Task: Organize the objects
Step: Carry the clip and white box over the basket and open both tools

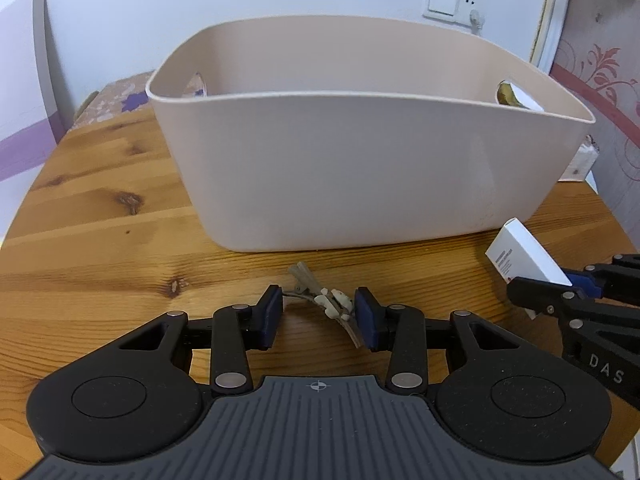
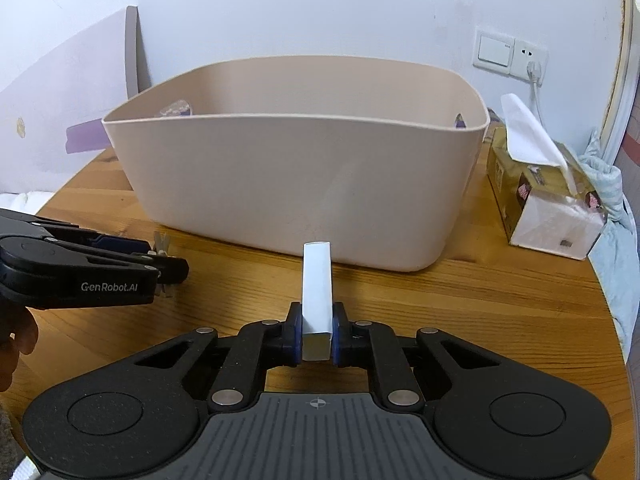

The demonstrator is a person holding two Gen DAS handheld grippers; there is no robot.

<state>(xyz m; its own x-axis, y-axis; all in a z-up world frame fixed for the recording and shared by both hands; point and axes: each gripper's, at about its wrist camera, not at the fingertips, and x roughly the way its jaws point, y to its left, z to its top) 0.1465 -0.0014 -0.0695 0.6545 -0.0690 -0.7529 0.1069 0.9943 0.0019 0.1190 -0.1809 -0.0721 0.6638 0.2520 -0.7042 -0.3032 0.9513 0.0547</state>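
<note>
One beige bin (image 1: 360, 168) stands on the table (image 1: 100, 220), its contents hidden. Left gripper (image 1: 319, 316) jaws gape around a hair clip (image 1: 328, 302) lying before it; right gripper (image 2: 316, 338) jaws pinch a white box (image 2: 317, 292).

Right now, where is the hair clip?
The hair clip lies on the wooden table between the open left tool's fingers, just in front of the beige bin.
</note>
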